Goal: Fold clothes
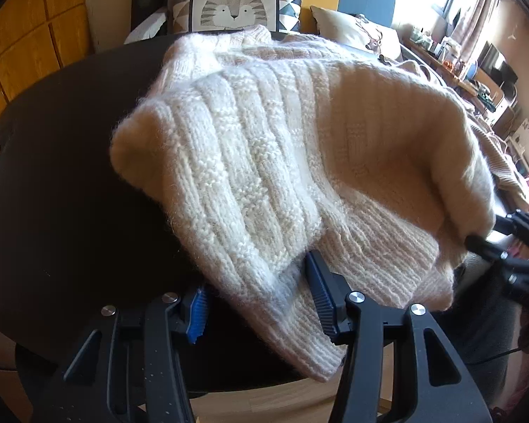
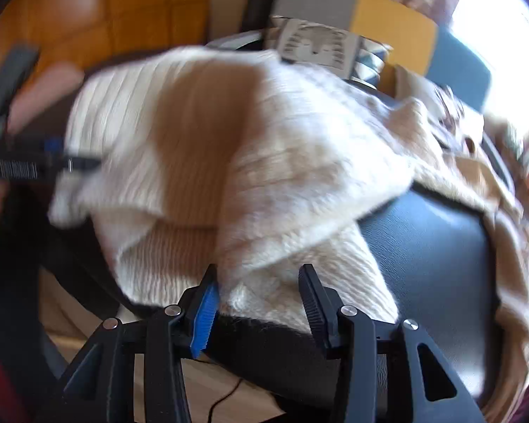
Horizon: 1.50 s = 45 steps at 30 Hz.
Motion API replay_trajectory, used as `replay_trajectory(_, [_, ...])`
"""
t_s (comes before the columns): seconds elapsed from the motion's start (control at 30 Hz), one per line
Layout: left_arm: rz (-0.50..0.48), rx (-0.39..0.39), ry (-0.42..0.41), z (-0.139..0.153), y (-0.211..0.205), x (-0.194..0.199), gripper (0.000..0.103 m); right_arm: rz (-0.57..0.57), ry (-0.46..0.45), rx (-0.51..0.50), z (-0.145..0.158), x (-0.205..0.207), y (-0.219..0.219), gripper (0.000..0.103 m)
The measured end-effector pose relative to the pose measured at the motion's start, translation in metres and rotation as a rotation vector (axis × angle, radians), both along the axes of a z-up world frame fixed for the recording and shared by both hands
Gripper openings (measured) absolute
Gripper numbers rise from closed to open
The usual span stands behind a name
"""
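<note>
Black worktop [image 1: 53, 176]: round, bare along its left rim in the left wrist view.
Sweater [image 1: 264, 162]: cream knit, heaped mid-frame, ribbed hem overhanging the near edge.
Left tongs [image 1: 261, 303]: jaws apart, hem lying between, not pinched.
Right tongs [image 2: 257, 292]: jaws parted around a fold; contact unclear through blur.
Cushion [image 1: 236, 8]: tiger print, top centre.

Both tools are matte black plastic. The left gripper [image 1: 257, 303] has 2 angular fingers with triangular cut-outs, 4 round silver screw heads, and ribbed pads: bright blue on one finger, dark navy on the other. The right gripper [image 2: 259, 305] is built alike, with a blue pad, a black ribbed pad and 4 silver screws.
</note>
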<state>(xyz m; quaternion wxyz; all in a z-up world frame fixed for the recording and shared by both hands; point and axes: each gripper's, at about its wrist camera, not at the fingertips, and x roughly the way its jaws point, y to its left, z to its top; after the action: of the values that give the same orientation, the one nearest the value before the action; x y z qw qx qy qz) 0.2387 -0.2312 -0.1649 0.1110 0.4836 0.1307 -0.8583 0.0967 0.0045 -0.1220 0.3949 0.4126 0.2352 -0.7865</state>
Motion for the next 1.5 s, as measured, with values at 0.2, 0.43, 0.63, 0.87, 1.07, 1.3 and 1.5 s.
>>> replay_trajectory(0.2, [-0.01,-0.012,-0.007,0.001,0.005,-0.007,0.05,-0.076,-0.006,-0.024,-0.007,-0.016,0.001,0.046])
replay_trajectory(0.43, [-0.022,-0.013,-0.007,0.001,0.01,-0.014,0.043,-0.062,0.061,-0.004,-0.014,-0.014,-0.009,0.05])
replay_trajectory(0.63, [-0.024,0.004,0.001,0.001,0.012,-0.007,0.04,-0.038,0.104,0.021,-0.031,-0.007,-0.021,0.062])
replay_trajectory(0.87, [-0.098,-0.01,0.024,0.006,0.014,-0.01,0.014,-0.141,-0.074,-0.119,-0.016,-0.03,-0.005,0.013])
replay_trajectory(1.07, [-0.087,0.015,0.088,0.034,-0.01,-0.006,0.012,-0.256,-0.529,-0.514,-0.013,-0.08,0.039,0.006])
replay_trajectory(1.3, [-0.054,0.003,0.18,0.08,-0.046,0.003,0.012,-0.278,-0.794,-0.838,0.0,-0.095,0.059,0.006])
replay_trajectory(1.5, [-0.075,-0.019,0.108,0.07,-0.053,0.008,0.012,-0.37,-0.817,-0.885,-0.006,-0.106,0.074,0.006])
